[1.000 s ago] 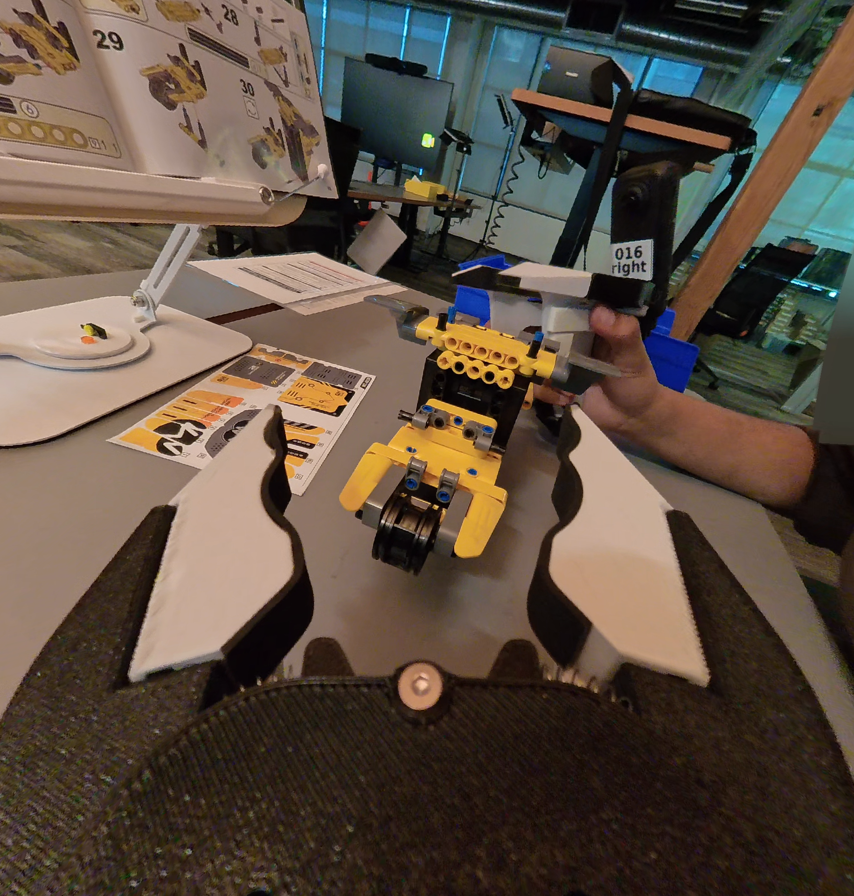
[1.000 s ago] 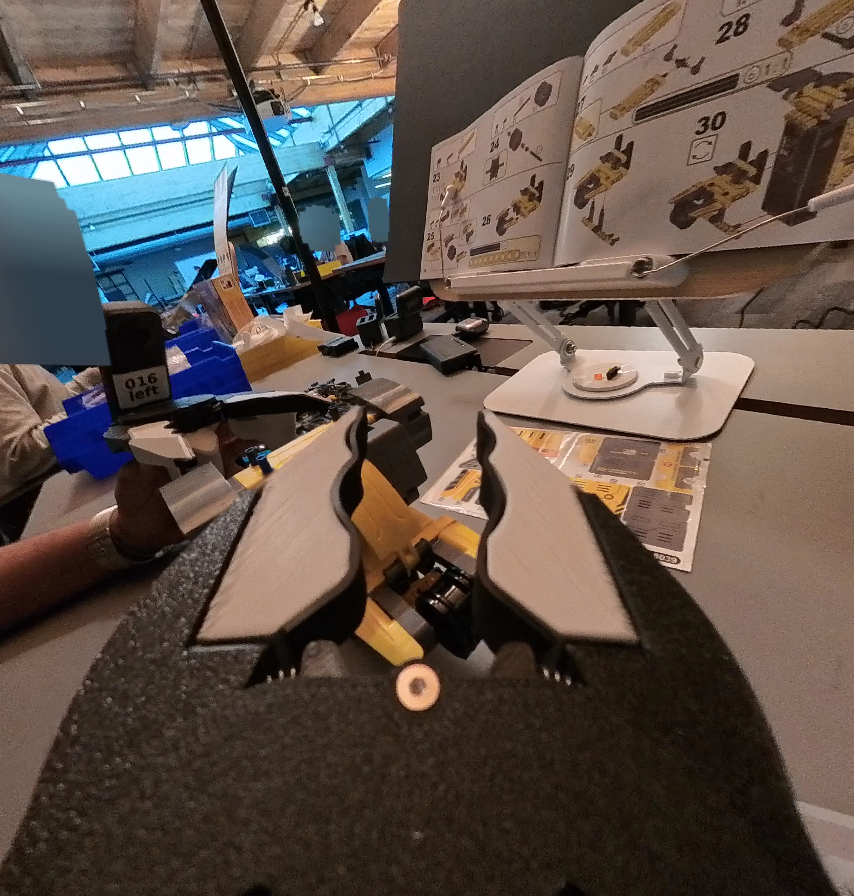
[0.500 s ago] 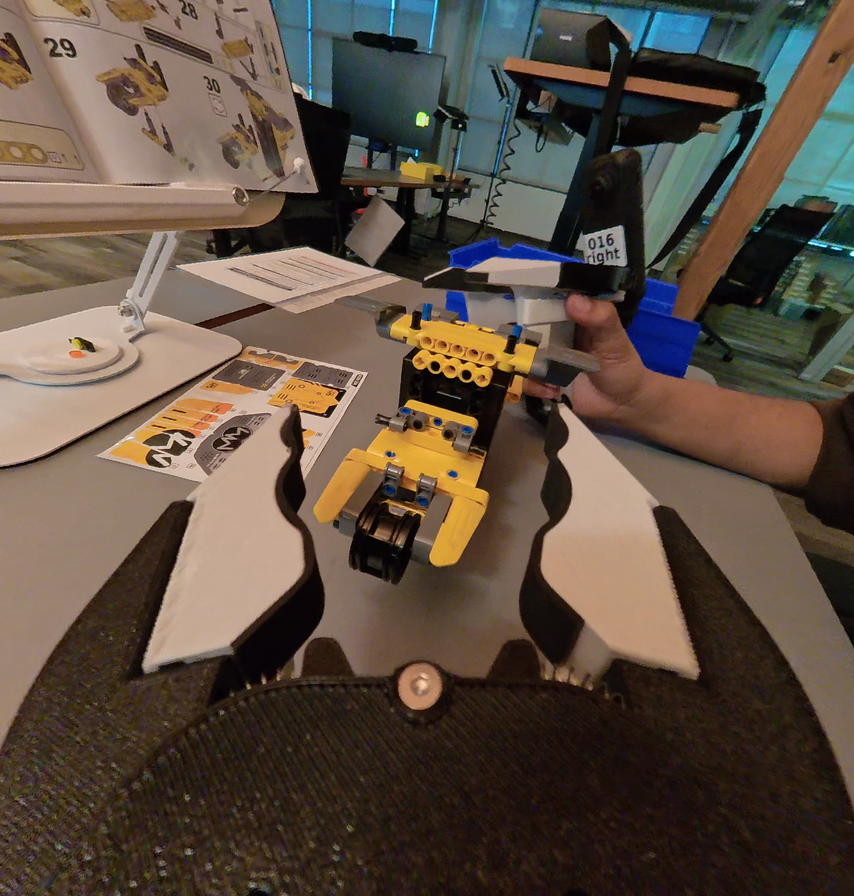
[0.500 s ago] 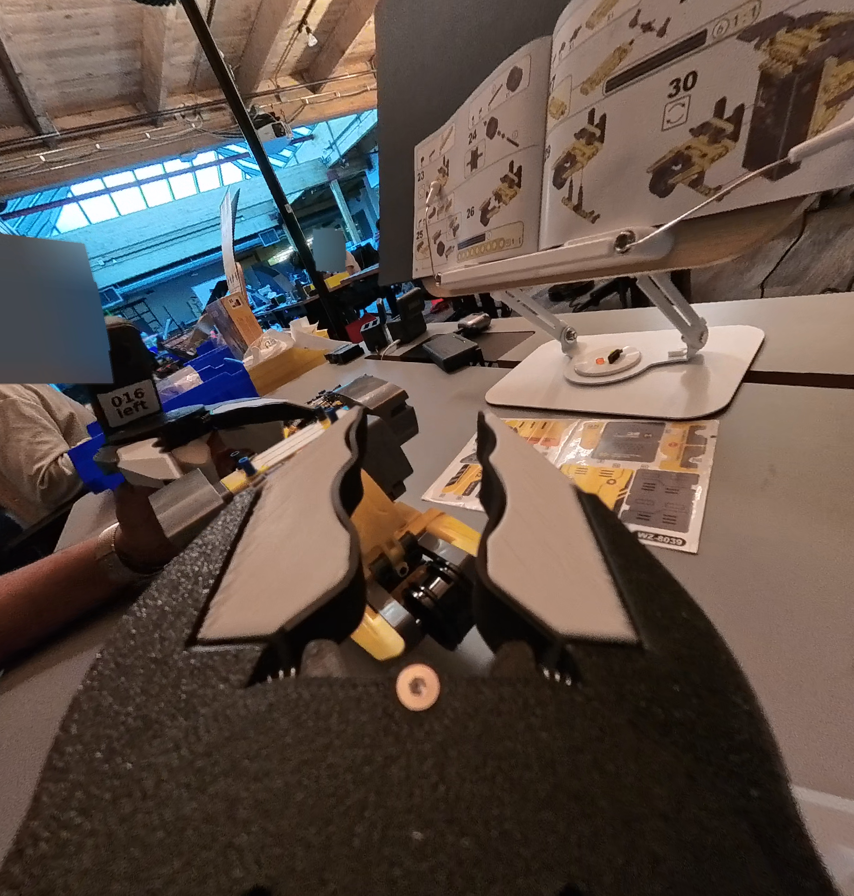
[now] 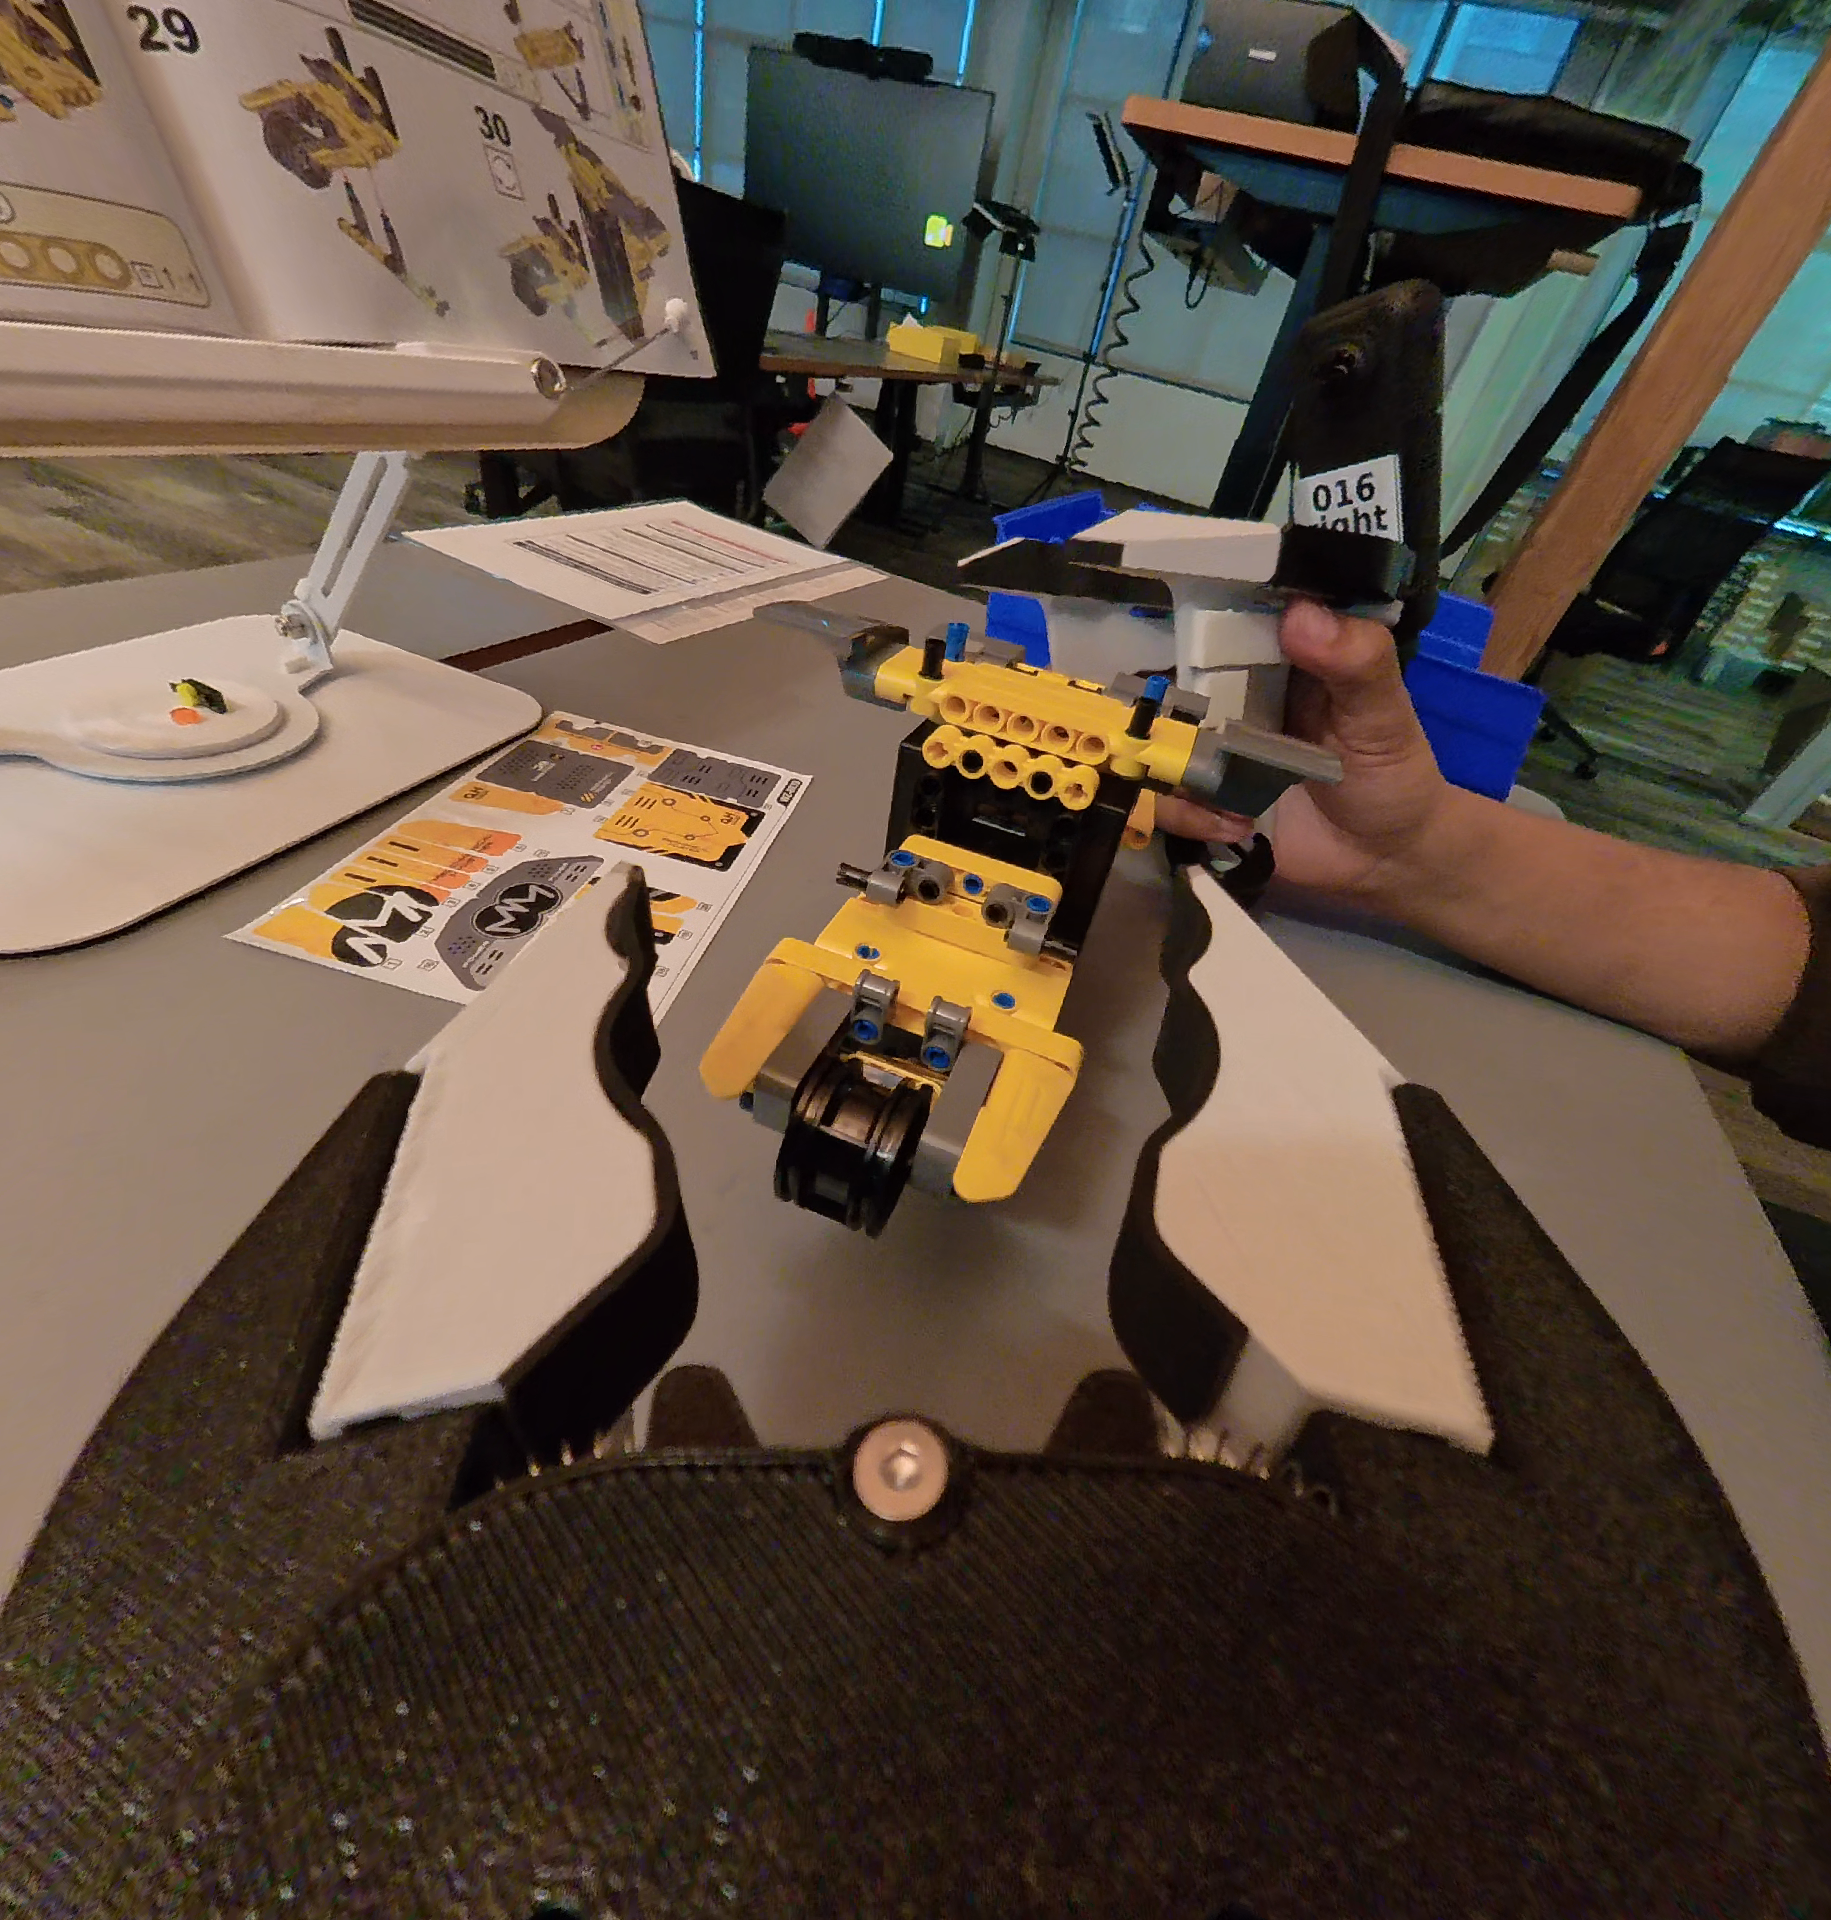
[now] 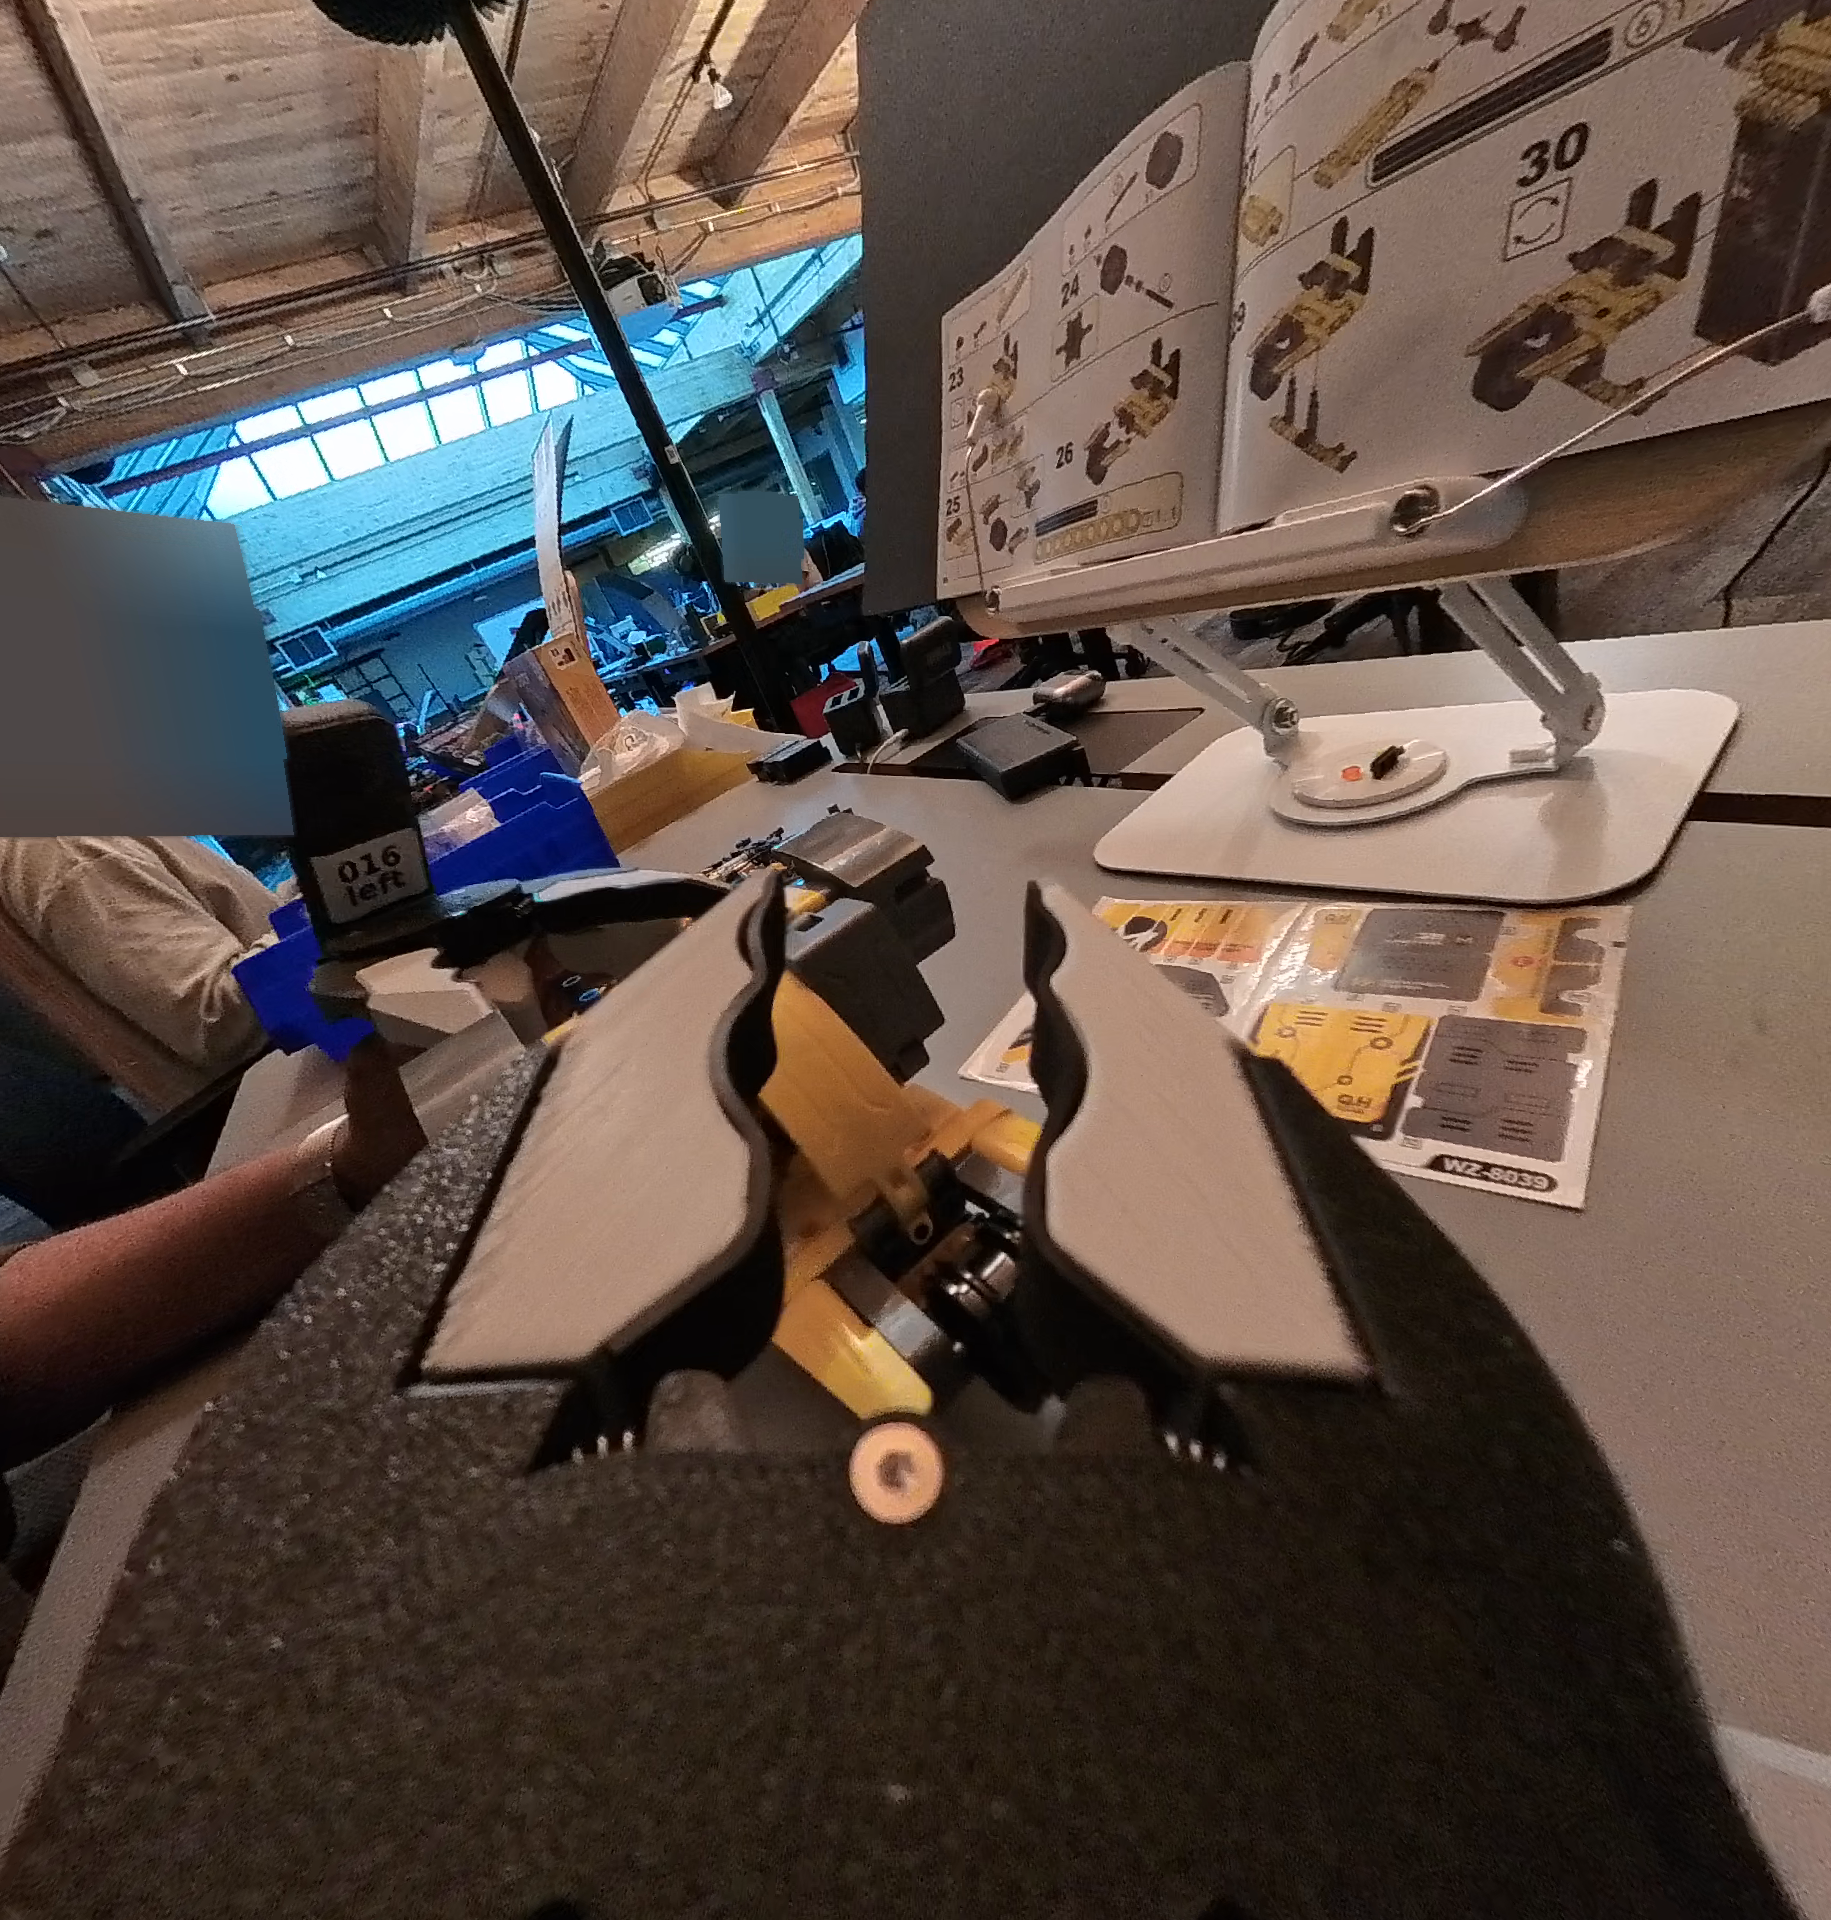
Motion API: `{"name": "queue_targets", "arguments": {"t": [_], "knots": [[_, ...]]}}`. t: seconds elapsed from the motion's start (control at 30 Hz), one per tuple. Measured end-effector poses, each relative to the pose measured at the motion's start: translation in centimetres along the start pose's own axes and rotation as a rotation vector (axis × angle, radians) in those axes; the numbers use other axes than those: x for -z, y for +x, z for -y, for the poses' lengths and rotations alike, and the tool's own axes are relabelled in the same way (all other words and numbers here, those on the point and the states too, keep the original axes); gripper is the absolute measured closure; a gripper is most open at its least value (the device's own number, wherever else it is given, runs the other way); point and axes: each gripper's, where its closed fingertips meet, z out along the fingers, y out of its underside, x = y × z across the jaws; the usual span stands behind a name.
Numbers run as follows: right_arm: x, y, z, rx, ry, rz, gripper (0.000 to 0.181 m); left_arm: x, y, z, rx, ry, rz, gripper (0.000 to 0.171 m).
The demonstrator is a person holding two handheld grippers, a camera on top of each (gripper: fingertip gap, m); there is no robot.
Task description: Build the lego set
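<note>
A yellow and black brick-built vehicle model (image 5: 921, 966) lies lengthwise between the fingers of my left gripper (image 5: 906, 883). The left gripper is open and does not touch it. The model's black front wheel (image 5: 843, 1143) points toward this camera. My right gripper (image 5: 1150, 603), held by a hand (image 5: 1347, 769), is at the model's far end by the yellow holed beam (image 5: 1025, 727). In the right wrist view my right gripper (image 6: 906, 914) is shut on the model (image 6: 838, 1049). The left gripper (image 6: 443, 966) shows just beyond it on the left.
A sticker sheet (image 5: 537, 862) lies on the grey table (image 5: 163, 1091) left of the model. Behind it a white stand (image 5: 111, 810) holds an open instruction booklet (image 5: 267, 156). Loose papers (image 5: 641, 561) and blue bins (image 5: 1472, 707) are at the far side. There is about 15 cm between the tips of the two grippers.
The right gripper has tilted and shifted slightly with the model in its grip. The left gripper has stayed open on either side of the model, with only small shifts of view.
</note>
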Motion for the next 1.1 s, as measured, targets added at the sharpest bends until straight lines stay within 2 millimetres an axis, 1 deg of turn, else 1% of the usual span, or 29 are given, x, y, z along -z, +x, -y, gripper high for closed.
{"name": "queue_targets", "arguments": {"t": [0.27, 0.43, 0.63, 1.0, 1.03, 1.1], "knots": [[-0.2, -0.4, -0.3, 0.011, -0.015, 0.011, 0.135, 0.0, -0.3, 0.0, 0.019, 0.008, 0.000, 0.077], [-0.1, -0.6, 0.0, 0.004, -0.005, 0.018, 0.136, 0.0, -0.5, -0.1, 0.026, 0.007, 0.009, 0.077], [-0.3, -0.9, -0.3, 0.081, -0.032, -0.007, 0.135, 0.1, -0.6, -0.1, 0.031, 0.008, 0.010, 0.078], [-0.2, -0.8, -0.1, 0.108, -0.032, -0.027, 0.136, 0.3, -0.9, 0.3, 0.049, 0.025, 0.016, 0.078], [-0.2, -0.8, -0.2, 0.106, -0.033, -0.027, 0.136, 0.4, -1.2, 0.4, 0.058, 0.030, 0.023, 0.080], [-0.3, -0.8, -0.2, 0.105, -0.035, -0.029, 0.136, 0.6, -2.2, 0.4, 0.077, 0.035, 0.074, 0.091]]}}
